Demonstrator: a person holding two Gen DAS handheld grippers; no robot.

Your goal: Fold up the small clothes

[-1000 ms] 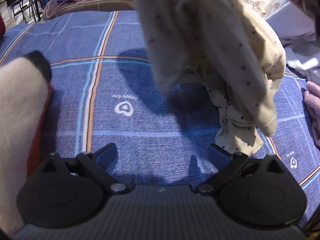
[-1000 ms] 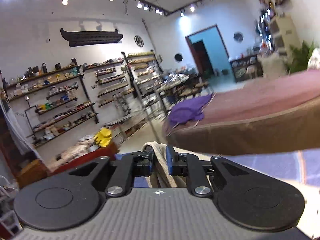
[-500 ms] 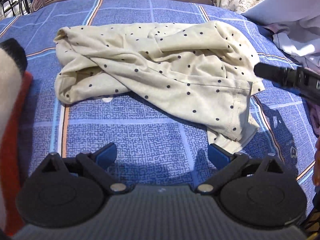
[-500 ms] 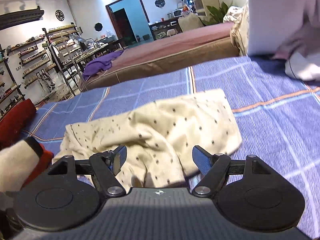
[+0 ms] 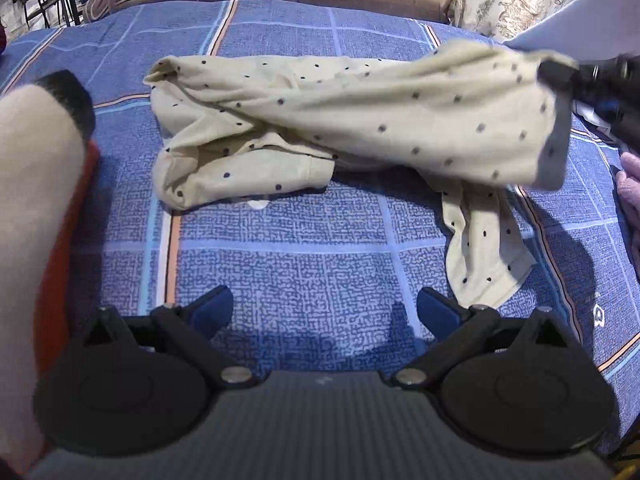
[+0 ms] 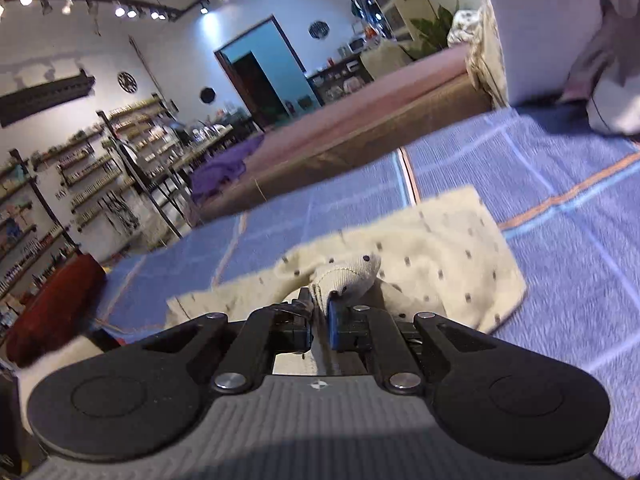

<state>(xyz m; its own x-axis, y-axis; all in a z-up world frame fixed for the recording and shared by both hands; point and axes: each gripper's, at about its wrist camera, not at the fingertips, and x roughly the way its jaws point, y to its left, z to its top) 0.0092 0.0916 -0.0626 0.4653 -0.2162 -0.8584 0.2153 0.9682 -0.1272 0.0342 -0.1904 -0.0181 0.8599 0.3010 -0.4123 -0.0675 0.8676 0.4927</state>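
Observation:
A cream garment with dark dots [image 5: 304, 120] lies crumpled on the blue plaid bedspread [image 5: 320, 248]. One part of it is lifted off the bed at the right, where my right gripper [image 5: 560, 74] pinches its edge. In the right wrist view the right gripper [image 6: 320, 316] has its jaws closing on a ribbed cream hem [image 6: 348, 276], which fills the gap between the pads. My left gripper [image 5: 324, 308] hovers over bare bedspread in front of the garment, open, with nothing between its fingers. A loose end of the garment [image 5: 484, 256] lies just ahead of its right finger.
A white and red folded item [image 5: 36, 220] sits at the left edge. A pink cloth [image 5: 628, 196] and white fabric lie at the right. A brown bed [image 6: 360, 120] with a purple cloth [image 6: 224, 164] stands beyond, with shelves [image 6: 100, 168] further back.
The garment hung in the air, then lay dropped on the bed with the right gripper open. Now the right gripper has shut on its hem and lifted that edge.

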